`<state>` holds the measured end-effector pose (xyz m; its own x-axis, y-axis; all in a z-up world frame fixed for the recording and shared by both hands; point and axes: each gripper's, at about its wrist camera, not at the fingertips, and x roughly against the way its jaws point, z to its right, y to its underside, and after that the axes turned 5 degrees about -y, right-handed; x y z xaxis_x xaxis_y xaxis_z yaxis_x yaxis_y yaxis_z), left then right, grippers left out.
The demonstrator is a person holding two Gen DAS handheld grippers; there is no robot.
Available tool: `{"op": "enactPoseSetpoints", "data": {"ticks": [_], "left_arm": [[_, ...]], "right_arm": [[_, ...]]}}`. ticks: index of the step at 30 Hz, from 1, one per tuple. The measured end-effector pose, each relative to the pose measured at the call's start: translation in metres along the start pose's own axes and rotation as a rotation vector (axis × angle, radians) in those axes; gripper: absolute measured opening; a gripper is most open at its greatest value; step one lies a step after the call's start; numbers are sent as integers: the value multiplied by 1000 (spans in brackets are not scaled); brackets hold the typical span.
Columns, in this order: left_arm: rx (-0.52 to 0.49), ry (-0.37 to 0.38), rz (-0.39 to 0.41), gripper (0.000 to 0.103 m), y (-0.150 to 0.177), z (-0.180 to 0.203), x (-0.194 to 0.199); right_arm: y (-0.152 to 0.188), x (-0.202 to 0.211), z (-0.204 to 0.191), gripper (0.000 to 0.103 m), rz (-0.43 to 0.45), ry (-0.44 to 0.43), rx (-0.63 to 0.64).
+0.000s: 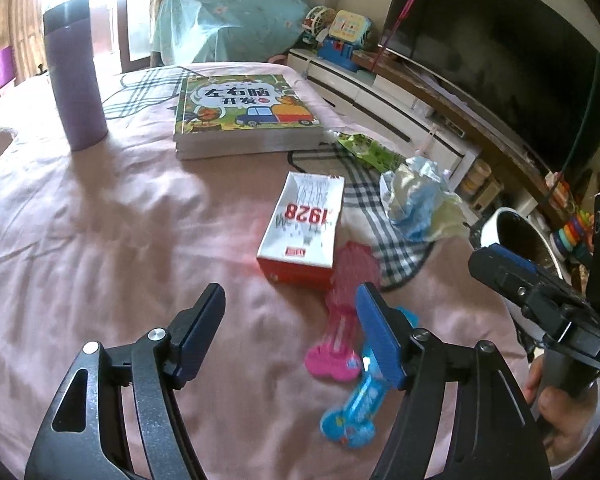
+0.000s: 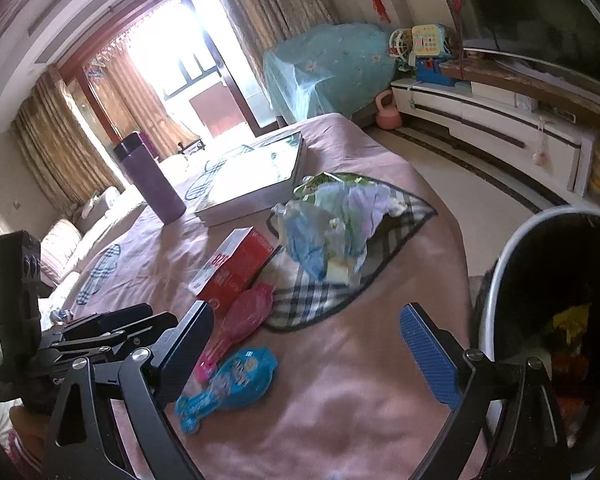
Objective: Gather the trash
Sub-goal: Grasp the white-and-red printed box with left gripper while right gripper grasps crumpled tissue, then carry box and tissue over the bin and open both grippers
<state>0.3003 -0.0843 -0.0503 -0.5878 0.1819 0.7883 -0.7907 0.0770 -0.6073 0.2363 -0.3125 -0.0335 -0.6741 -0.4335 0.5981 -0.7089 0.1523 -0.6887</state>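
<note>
Left wrist view: low over bed (image 1: 100, 240), facing window. Right wrist view: low, near bed edge. Shared: red box (image 1: 300, 232) (image 2: 236, 268), wrappers.

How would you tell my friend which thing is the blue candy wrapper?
Find the pink bedspread, then the red and white box printed 1928 near its middle. Two bowling-pin-shaped wrappers lie just in front of that box; the blue wrapper is the one farther from it, bright blue beside the pink wrapper.

Matt pink cloth bedspread (image 1: 100, 240) is lying wrinkled; glossy plastic wrappers (image 2: 236, 376) are shining at six o'clock; the purple tumbler (image 1: 76, 76) is looking smooth.
</note>
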Motion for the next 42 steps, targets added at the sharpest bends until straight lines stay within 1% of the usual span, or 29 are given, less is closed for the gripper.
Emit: {"op": "enactPoseSetpoints", "data": {"ticks": [4,8,11,13,14,15,16,17,20,24,28,35,42], "left_arm": [[2,2,-20,70,-12,0,-16],[12,28,-58,70,-23,-1,-33],[-1,33,-61,70,-27,3,-39],[-23,25,-56,70,-29,8,-43],[-32,18,-54,70,-30,11,-46],[-39,12,-53,68,-30,13,-48],[-43,9,-50,53,-30,14,-49],[-50,9,-54,53,-31,15,-51],[-53,4,-21,52,-28,15,-44],[-53,-9,24,52,-23,14,-24],[-31,2,59,52,-18,10,-4],[-10,62,111,51,2,17,31],[-40,113,130,51,18,45,53]], "right_arm": [[-10,-17,5,93,-17,10,5],[-18,-34,10,87,-42,28,4],[-21,-44,15,81,-55,28,-7],[-21,-48,18,73,-62,19,-18],[-20,-50,19,64,-67,15,-23],[-19,-52,20,52,-74,9,-27],[-19,-53,20,44,-79,7,-28],[-18,-53,20,36,-81,9,-28],[-17,-47,20,31,-57,0,-24],[-15,-31,15,28,-22,-8,-22],[-10,-13,10,28,1,-28,-19],[3,26,1,27,38,-56,-19],[17,64,5,27,75,-46,-27]]}}
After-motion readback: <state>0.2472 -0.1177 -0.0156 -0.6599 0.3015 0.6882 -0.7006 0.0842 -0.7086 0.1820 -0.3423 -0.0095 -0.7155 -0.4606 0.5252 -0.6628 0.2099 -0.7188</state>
